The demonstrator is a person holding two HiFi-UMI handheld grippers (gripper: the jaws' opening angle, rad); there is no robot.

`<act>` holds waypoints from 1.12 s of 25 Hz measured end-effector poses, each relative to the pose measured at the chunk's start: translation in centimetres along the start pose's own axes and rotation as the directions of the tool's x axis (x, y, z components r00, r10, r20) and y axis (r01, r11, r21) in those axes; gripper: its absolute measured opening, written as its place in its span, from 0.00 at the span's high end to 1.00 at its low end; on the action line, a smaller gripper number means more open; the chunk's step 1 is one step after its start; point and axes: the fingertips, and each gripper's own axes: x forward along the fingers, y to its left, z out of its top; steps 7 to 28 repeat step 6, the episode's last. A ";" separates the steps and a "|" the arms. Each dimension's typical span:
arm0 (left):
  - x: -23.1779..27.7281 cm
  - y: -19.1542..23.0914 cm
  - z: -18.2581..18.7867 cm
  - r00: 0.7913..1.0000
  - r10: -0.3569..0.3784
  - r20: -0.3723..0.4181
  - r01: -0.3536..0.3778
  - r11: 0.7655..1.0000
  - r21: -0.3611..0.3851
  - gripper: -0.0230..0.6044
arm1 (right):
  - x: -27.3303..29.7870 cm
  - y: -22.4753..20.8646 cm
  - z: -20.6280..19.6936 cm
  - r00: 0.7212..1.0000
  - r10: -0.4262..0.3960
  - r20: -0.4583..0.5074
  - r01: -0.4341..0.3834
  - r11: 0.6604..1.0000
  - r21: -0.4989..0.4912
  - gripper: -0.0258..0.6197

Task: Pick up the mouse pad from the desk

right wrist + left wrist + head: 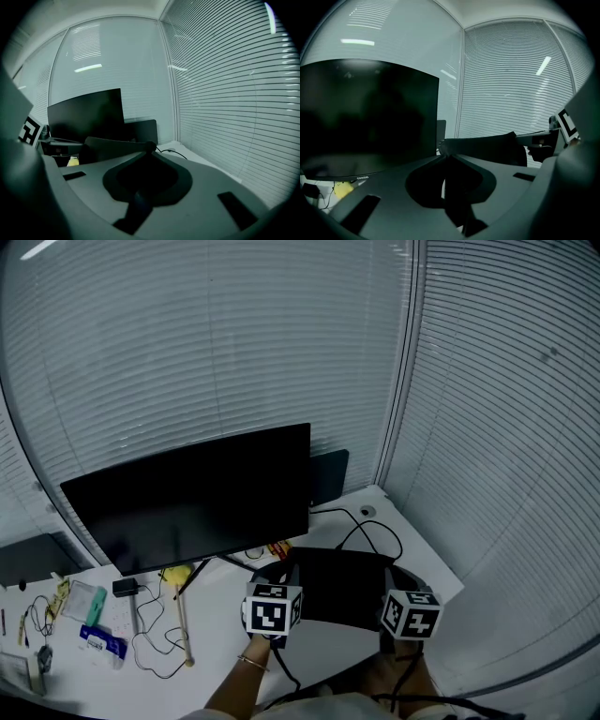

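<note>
Left claw (443,155) clamped on mouse pad's (342,589) 9 o'clock edge, right claw (149,146) on 3 o'clock edge, pad slack between; raise both evenly, clear of bench (223,638).

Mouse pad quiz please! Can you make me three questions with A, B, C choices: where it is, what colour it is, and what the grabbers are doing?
1. Where is the mouse pad?
A. On the floor
B. Between the left gripper and the right gripper
C. In a box

2. What colour is the mouse pad?
A. Red
B. White
C. Black

3. What are the left gripper's jaws doing?
A. Shut on the pad's edge
B. Wide open, holding nothing
C. Pinching a pencil

Answers:
1 B: the head view shows it stretched between both grippers.
2 C: it looks black in every view.
3 A: the left gripper view shows the jaws together on the pad's edge.
</note>
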 end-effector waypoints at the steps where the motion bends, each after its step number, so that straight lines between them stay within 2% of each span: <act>1: 0.0 0.1 0.0 1.000 0.000 0.001 0.000 1.000 -0.001 0.89 | 0.0 0.0 0.0 1.000 0.000 0.001 0.000 1.000 -0.001 0.88; 28: 0.1 0.2 -0.2 1.000 0.001 0.003 -0.001 1.000 -0.005 0.89 | 0.1 0.2 -0.1 1.000 0.009 0.005 -0.009 1.000 -0.006 0.88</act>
